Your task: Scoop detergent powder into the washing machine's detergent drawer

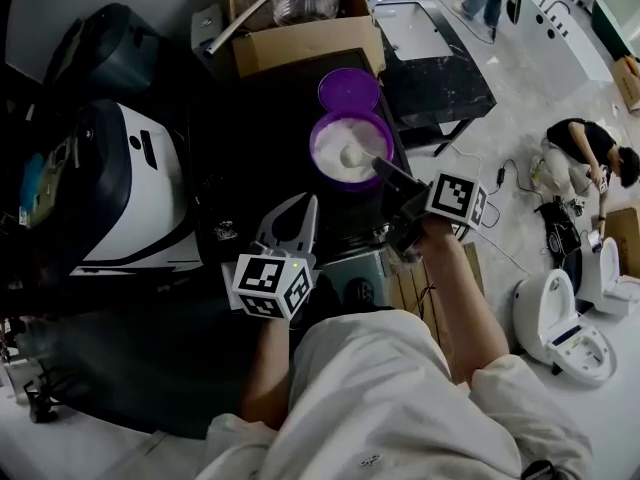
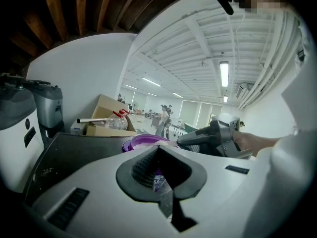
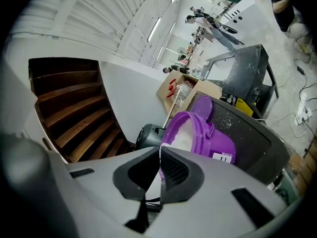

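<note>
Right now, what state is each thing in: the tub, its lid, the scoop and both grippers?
Detergent tub: open, white powder inside.
Lid: off, lying beside the tub.
Scoop: bowl down in the powder.
Right gripper: shut on the scoop's handle.
Left gripper: open, empty.

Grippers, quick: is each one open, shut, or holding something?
Left gripper: open, empty.
Right gripper: closed on the handle of the white scoop, which dips into the purple tub.

A workshop-like lab hall: ceiling strip lights (image 2: 224, 73), floor cables (image 3: 302, 115), scattered white appliances (image 1: 560, 328).
</note>
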The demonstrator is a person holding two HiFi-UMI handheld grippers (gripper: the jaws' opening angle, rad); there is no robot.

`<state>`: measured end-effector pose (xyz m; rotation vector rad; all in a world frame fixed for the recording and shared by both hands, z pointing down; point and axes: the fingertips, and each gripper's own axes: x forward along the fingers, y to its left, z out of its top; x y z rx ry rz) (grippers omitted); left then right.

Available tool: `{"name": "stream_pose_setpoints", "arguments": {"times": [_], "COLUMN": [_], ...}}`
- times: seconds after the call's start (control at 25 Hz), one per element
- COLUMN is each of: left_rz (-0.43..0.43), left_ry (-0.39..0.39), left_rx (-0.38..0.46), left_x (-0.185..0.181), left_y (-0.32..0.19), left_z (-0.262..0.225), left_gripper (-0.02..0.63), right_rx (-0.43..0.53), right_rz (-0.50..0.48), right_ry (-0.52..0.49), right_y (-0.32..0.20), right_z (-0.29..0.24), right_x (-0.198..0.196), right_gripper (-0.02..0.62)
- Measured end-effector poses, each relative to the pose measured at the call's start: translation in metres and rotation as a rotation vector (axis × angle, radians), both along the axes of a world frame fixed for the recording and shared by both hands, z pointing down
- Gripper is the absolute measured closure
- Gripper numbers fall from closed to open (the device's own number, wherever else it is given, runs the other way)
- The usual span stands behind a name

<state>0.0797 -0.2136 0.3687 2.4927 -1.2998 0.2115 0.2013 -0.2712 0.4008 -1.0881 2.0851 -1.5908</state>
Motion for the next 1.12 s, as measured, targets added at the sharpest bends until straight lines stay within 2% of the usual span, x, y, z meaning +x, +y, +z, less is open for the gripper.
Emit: {"name": "stream_pose_setpoints", "arguments": {"times": [0.2,0.52,1.12], "left_rz": [-0.033,-0.085,-0.134], "left_ry": [-0.002,-0.024,-0.022], "left_rx": [0.008,0.006,-0.010], "left_x": [0.001,0.003,-0.008], "left_y": [0.009,0.028,0.046], "left_z": [-0.003,-0.003,0.003], "left_gripper": [0.594,0.594,0.594], "right_rx": [0.013,-0.014,0.026], "right_rz": [0.029,0.072,0.025], "right_ry": [-0.042,-0.164,-0.227], "right_y": [0.002,0.003,0.016], "right_z": [-0.004,0.003,-0.013], "right_x": [0.009,0.020,0.011], "right_gripper": [0.584,0.584,0.584]}}
